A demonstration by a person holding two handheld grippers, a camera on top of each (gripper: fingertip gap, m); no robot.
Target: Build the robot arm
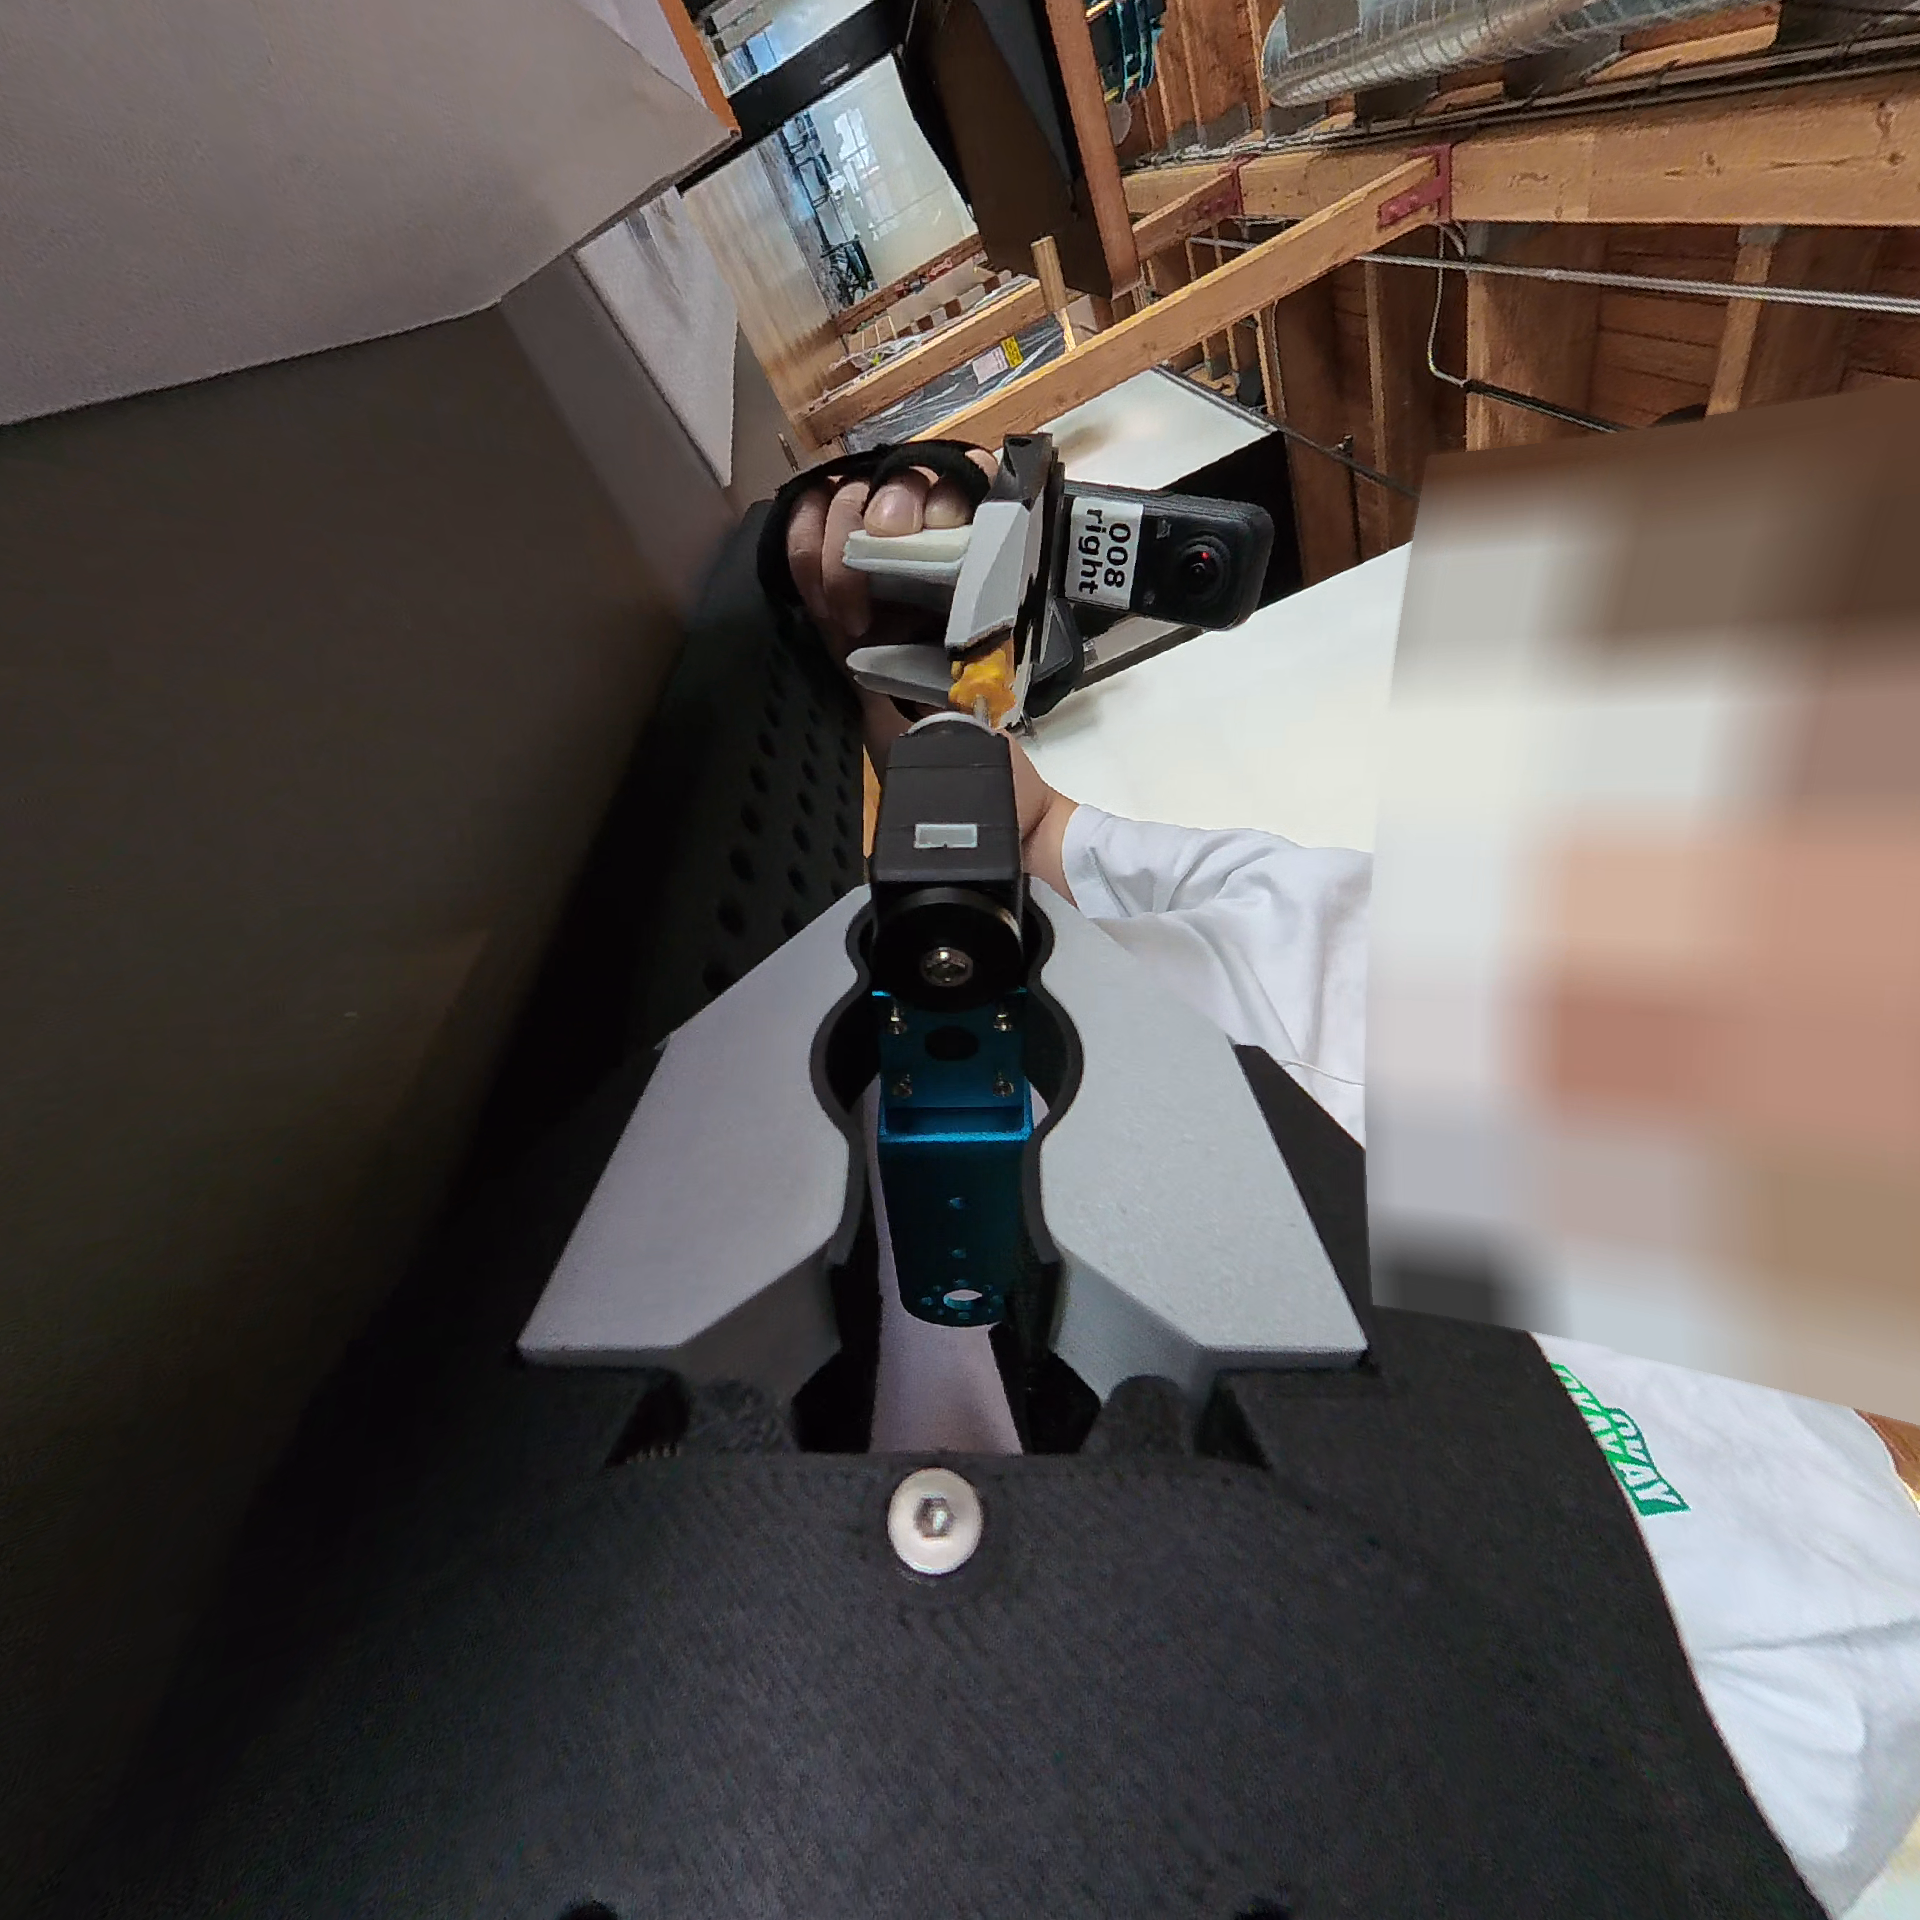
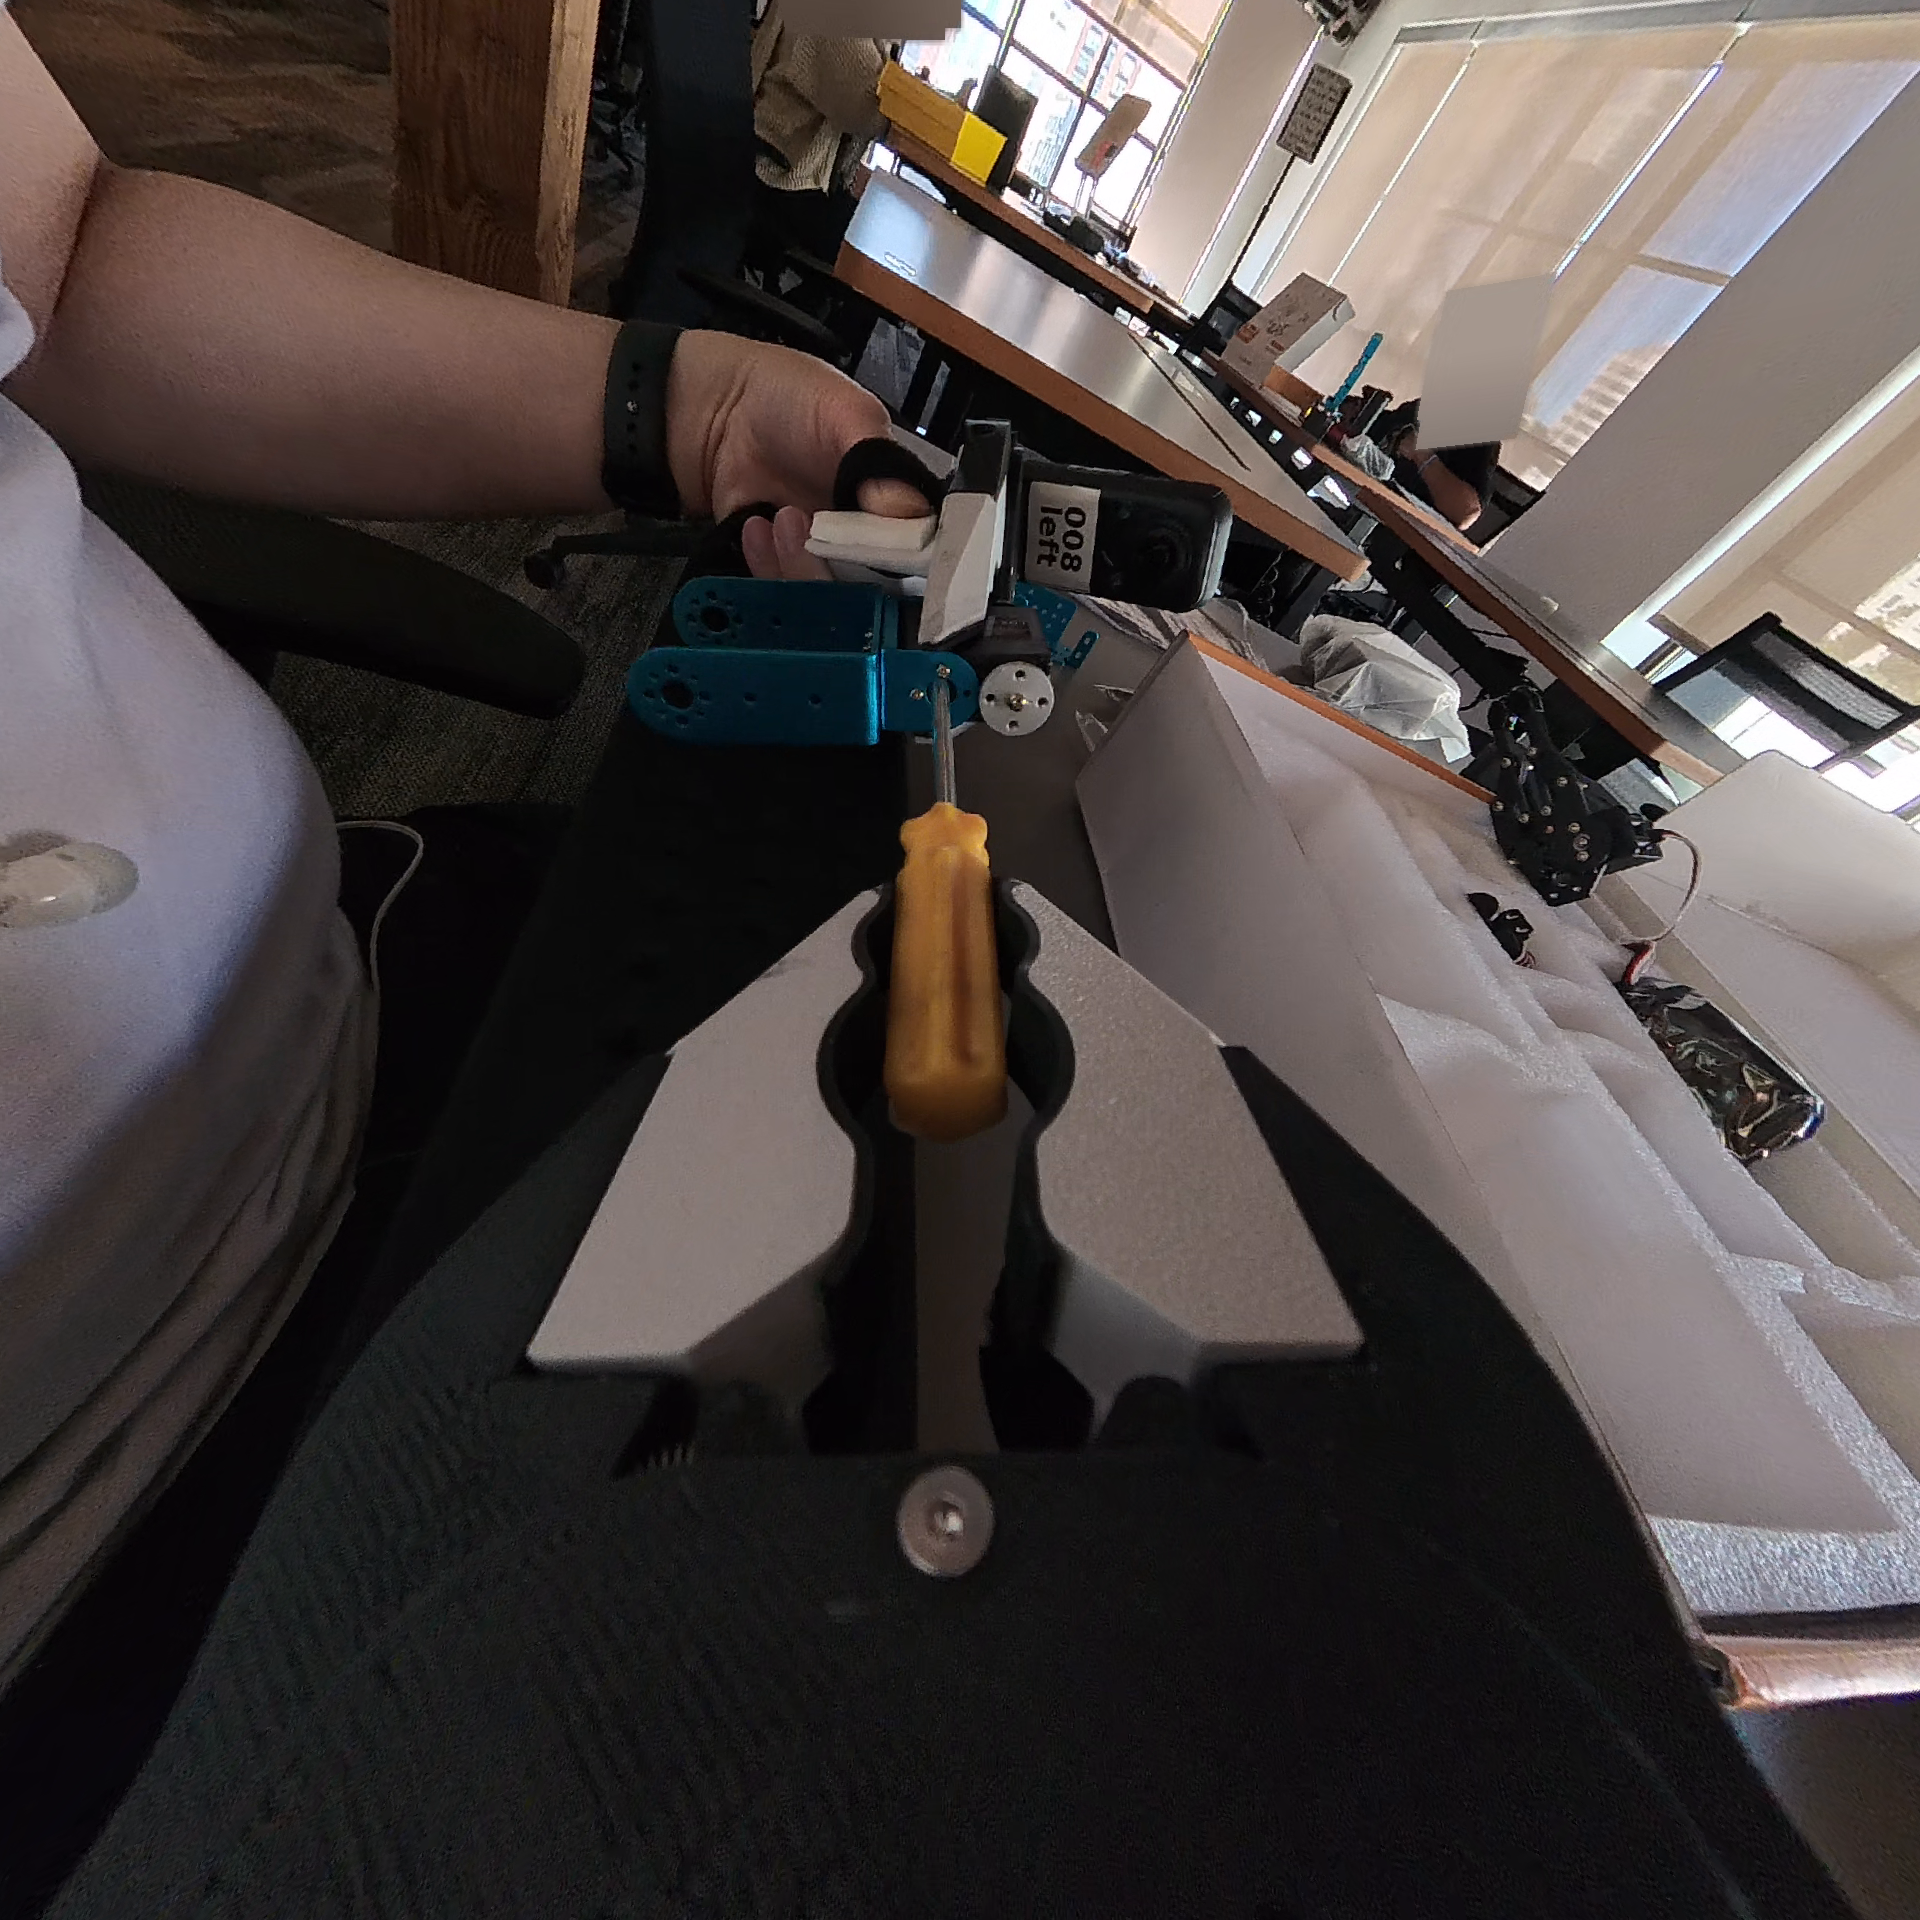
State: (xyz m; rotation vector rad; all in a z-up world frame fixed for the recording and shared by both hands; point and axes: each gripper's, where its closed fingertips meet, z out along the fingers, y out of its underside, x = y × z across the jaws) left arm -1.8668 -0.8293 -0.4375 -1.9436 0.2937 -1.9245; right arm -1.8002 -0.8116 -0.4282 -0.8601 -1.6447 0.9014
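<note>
Clamping a blue bracket with black servo (image 1: 940, 883), left gripper (image 1: 951, 1060) faces right gripper (image 2: 940, 997), gripping a yellow-handled screwdriver (image 2: 943, 987).

Left tongs (image 1: 948, 1049) clamped on blue bracket (image 1: 954, 1164) with black servo (image 1: 943, 831), right tongs (image 1: 987, 665) gripping yellow screwdriver (image 1: 982, 681) beyond

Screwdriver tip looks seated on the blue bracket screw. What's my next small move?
Probably turn the right gripper about the yellow screwdriver axis, pressing lightly: its tip meets a screw on the blue bracket, which the left gripper clamps with the black servo.
</note>
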